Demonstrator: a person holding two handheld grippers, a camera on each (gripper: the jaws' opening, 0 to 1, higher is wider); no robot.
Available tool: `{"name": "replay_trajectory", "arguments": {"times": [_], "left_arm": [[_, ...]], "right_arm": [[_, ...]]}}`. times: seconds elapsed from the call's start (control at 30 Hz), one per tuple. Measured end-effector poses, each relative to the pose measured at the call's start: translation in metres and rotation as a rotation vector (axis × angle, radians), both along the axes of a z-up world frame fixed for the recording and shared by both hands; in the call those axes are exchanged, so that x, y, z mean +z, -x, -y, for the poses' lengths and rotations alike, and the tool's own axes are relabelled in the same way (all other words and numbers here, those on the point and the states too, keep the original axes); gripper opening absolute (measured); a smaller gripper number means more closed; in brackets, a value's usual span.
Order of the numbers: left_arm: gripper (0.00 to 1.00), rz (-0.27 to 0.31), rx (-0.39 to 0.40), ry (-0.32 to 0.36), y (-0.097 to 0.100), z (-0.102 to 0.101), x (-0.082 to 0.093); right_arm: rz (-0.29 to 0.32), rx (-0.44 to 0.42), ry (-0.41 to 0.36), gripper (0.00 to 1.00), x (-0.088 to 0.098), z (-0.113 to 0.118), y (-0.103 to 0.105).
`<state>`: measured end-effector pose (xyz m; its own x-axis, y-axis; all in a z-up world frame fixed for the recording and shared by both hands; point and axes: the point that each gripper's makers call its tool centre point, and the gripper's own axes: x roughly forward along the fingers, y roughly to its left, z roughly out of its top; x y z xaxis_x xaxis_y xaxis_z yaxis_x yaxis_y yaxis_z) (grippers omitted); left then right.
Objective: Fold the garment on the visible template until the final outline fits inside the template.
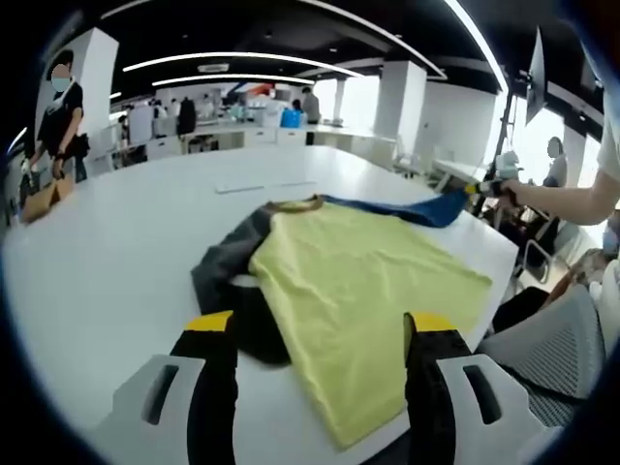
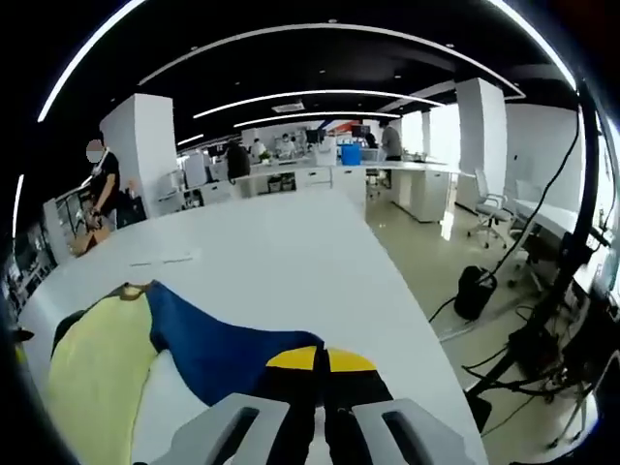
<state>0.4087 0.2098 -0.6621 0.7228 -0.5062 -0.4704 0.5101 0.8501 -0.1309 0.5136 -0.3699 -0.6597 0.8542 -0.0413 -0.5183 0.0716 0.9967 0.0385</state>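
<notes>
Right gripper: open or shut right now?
Shut on the blue sleeve. In the right gripper view the right gripper has its yellow-tipped jaws pressed together over the sleeve's end.

A long white table (image 1: 107, 262) carries a garment in an open-plan office.
A yellow-bodied shirt with one dark grey sleeve and one blue sleeve (image 1: 358, 281) lies spread flat near the table's edge, its hem reaching the rim; pale flat sheets (image 1: 266, 185) rest farther along the tabletop.
</notes>
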Motion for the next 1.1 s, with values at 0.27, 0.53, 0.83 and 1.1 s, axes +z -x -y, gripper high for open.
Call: {"name": "replay_trajectory", "arguments": {"times": [0.27,0.53,0.83,1.1], "left_arm": [[0.65,0.000,-0.004,-0.009,0.000,-0.002,0.000],[0.65,0.000,-0.015,-0.027,0.002,-0.002,-0.001],[0.65,-0.005,-0.018,-0.041,0.000,0.000,0.000],[0.64,-0.018,-0.009,-0.048,0.001,-0.002,-0.003]], "right_arm": [[-0.077,-0.009,0.035,0.00,0.001,-0.013,0.007],[-0.110,-0.091,0.029,0.00,-0.022,0.017,-0.008],[-0.135,-0.153,-0.011,0.00,-0.054,0.042,-0.033],[-0.168,-0.136,0.031,0.00,-0.072,0.055,-0.047]]}}
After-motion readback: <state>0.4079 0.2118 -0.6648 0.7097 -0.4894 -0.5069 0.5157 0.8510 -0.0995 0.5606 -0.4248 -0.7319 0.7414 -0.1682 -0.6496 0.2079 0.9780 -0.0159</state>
